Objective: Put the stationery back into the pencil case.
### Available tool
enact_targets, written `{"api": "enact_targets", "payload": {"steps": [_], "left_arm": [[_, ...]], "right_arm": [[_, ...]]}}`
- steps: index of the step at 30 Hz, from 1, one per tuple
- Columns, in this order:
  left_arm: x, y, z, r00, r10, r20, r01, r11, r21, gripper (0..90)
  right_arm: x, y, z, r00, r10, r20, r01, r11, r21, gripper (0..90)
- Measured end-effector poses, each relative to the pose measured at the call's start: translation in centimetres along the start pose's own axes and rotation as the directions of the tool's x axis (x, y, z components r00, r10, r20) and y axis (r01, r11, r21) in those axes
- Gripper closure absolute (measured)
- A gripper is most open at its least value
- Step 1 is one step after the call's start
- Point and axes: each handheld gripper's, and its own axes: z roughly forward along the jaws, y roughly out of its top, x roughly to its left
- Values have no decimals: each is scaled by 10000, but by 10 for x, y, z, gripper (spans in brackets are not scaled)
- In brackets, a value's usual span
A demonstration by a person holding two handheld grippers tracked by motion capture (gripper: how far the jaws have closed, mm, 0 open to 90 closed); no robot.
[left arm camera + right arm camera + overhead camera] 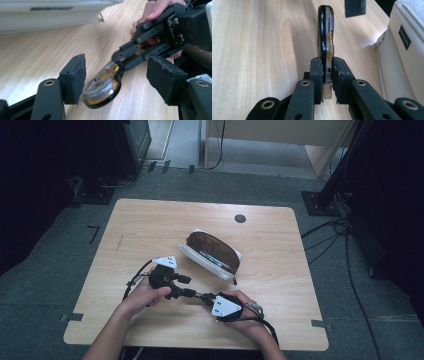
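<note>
White pouch [210, 252] beyond tape dispenser [102, 90]

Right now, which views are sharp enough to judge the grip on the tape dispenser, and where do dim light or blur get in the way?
High view: dim and soft, dark surroundings, the pouch readable, the grip too small to judge. Left gripper view: bright, the tape dispenser fairly sharp, near pads slightly blurred. Right gripper view: crisp, the right gripper clamps the dispenser's edge; background soft.

Pale matt wood-grain surface [150, 225], glossy black-and-clear plastic tape dispenser [103, 87], white cloth pouch [210, 262], rough black foam-padded fingers [75, 77].
</note>
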Motion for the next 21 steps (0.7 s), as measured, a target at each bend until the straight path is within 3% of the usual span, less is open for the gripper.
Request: {"api": "enact_targets", "payload": {"steps": [6,8,16,21], "left_arm": [[1,-3,-13,9984,-94,-562,49,9968,-800,259],[1,-5,-18,9967,-138,-795,52,9943,-1066,233],[-1,-19,-26,9851,-280,-1697,19,9884,-1521,5],[-5,-27,-35,9658,-259,-2580,-235,9822,-1865,0]], "right_arm": [[-5,5,-8,9960,892,-29,-892,9960,-6,795],[-10,6,-13,9899,1413,77,-1412,9900,-11,795],[-25,13,-33,9695,2426,351,-2409,9695,-458,794],[-36,23,-45,9579,2834,450,-2791,9566,-836,795]]}}
